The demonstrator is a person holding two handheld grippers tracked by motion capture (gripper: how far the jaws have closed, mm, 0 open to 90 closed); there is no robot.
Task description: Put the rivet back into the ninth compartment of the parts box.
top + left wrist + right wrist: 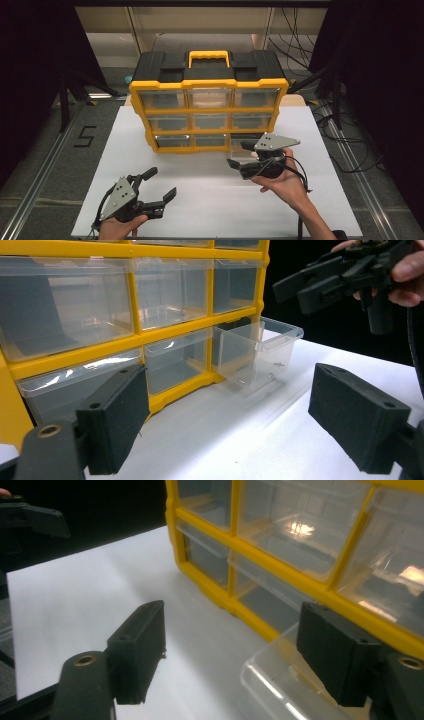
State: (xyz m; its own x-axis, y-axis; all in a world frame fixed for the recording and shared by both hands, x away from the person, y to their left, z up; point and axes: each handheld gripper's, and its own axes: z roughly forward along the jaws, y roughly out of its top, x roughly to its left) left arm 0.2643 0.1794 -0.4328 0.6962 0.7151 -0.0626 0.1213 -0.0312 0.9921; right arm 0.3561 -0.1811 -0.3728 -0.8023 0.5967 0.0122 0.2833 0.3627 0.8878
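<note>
The right gripper (239,156) hangs just in front of the yellow organiser's (209,85) bottom-right clear drawer (257,352), which is pulled partway out of its slot. Its jaws stand apart with nothing pinched between them. In the right gripper view the drawer's rim (280,680) lies low between the two pads, nearer the right-hand one, and is cut off by the bottom edge; whether that pad touches the plastic is hard to tell, since the pad covers the rim there. From above, the gripper's body and grey plate hide most of the drawer.

The left gripper (162,184) rests low over the white tabletop (210,200), well back from the organiser, jaws wide with bare table between them. Along its jaws, the pulled-out drawer sits ahead between the pads, toward the right one, and looks empty. The other drawers are clear but glare and reflections blur their insides. The organiser's black top and handle (209,58) are seen from above.
</note>
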